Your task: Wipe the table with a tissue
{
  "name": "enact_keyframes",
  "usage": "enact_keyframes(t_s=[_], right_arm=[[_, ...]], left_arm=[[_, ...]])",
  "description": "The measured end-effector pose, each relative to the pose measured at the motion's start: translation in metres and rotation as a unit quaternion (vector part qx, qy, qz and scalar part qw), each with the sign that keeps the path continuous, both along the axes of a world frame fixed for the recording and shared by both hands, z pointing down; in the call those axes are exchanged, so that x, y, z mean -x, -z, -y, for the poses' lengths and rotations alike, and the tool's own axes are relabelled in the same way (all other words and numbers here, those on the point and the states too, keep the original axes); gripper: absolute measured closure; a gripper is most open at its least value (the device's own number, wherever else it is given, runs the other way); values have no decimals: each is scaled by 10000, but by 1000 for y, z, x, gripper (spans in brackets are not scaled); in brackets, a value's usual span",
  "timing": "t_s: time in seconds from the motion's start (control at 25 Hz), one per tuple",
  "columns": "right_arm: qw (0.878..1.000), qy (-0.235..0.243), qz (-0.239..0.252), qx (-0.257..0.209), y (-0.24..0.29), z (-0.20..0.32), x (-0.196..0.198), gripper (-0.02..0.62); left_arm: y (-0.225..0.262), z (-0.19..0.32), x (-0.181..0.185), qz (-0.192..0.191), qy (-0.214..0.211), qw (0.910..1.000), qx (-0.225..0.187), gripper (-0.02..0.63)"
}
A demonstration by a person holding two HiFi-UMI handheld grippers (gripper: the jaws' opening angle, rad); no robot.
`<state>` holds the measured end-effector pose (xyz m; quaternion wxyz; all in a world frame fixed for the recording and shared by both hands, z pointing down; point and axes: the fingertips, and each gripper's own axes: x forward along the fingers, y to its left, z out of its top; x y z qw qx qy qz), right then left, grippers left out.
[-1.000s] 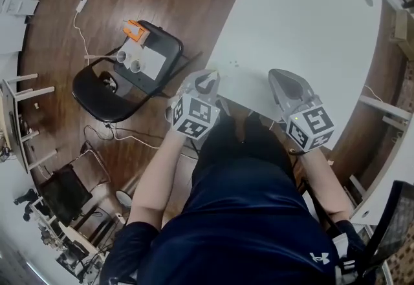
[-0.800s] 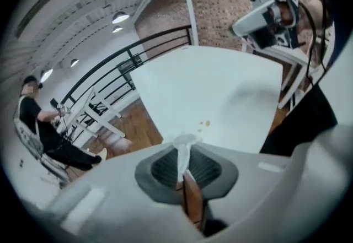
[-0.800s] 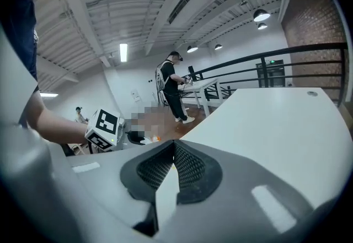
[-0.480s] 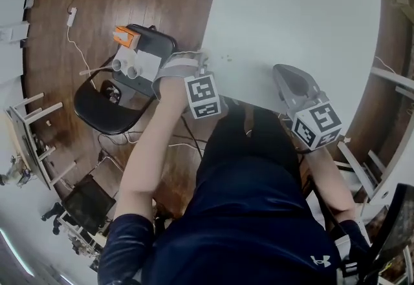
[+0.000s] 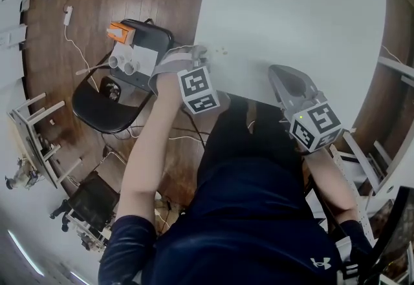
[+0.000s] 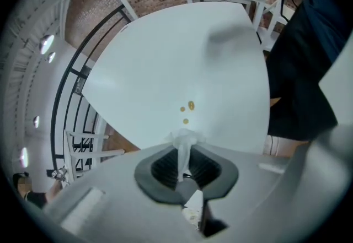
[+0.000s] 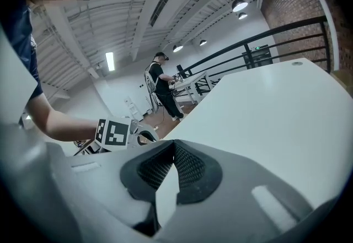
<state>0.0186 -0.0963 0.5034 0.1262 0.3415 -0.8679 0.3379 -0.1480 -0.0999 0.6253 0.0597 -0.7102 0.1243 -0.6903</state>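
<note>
Right now my left gripper [image 5: 195, 52] is at the near edge of the white table [image 5: 291, 12]. Its jaws are squeezed tight on a white tissue [image 6: 184, 140], and a bit of it pokes out past the tips. Three tiny yellow crumbs [image 6: 191, 105] lie on the table just ahead of the tissue. My right gripper [image 5: 282, 73] is at the table edge too, well apart from the left one. Its jaws are pressed together with nothing between them.

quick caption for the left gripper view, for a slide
Left gripper shut on a tissue near the white table edge, three yellowish specks ahead
</note>
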Motion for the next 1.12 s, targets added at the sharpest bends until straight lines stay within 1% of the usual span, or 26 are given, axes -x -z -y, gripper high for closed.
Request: enact_keyframes(t_s=[0.2, 0.44, 0.84, 1.12], right_arm=[[9999, -60, 39, 81, -5, -2, -3, 592], [9997, -177, 52, 138, -8, -2, -14, 592], [9996, -251, 72, 117, -7, -3, -27, 592], [9996, -243, 108, 110, -4, -7, -30, 592]], left_arm=[[1, 5, -3, -61, 72, 9999, -112, 586], [1, 8, -11, 47, -102, 9999, -113, 586], [-1, 5, -29, 122, -297, 9994, -161, 586], [1, 2, -37, 122, -347, 9992, -150, 586]])
